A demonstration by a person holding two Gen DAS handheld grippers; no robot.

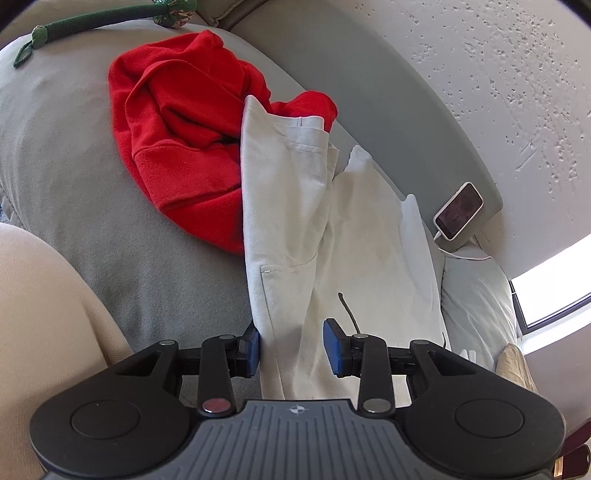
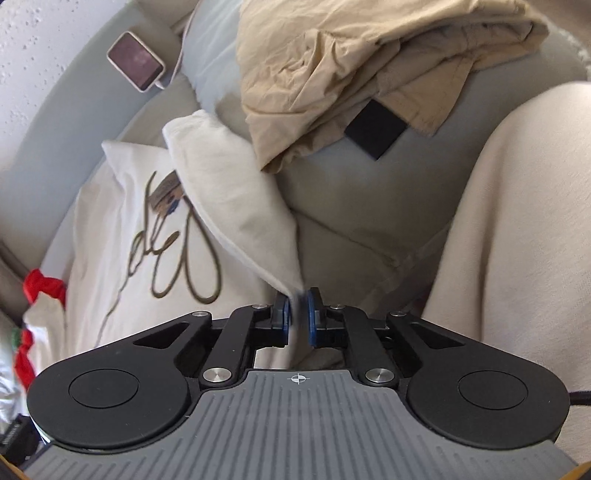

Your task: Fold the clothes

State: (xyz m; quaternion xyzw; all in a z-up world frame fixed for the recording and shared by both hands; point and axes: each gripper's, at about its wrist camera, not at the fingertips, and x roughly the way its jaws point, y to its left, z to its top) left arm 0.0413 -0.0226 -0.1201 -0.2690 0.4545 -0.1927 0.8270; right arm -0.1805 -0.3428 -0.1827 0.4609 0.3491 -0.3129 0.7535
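A cream garment [image 1: 288, 206] lies lengthwise on the grey sofa seat [image 1: 74, 184], its far end resting on a crumpled red garment [image 1: 177, 129]. My left gripper [image 1: 293, 345] sits at the near end, and a thick fold of the cream cloth fills the gap between its blue pads [image 1: 253, 347]. In the right wrist view the same cream garment [image 2: 110, 221] shows brown script lettering. One corner of it is lifted and runs taut down into my right gripper [image 2: 298, 314], whose jaws are pinched on the corner's tip.
A phone [image 1: 458, 210] on a white cable leans against the sofa back [image 2: 135, 61]. A tan garment [image 2: 351, 62] is heaped on a cushion over a black square [image 2: 375, 131]. A person's beige-clad leg [image 2: 517, 221] borders the seat. A green strap [image 1: 103, 18] lies far back.
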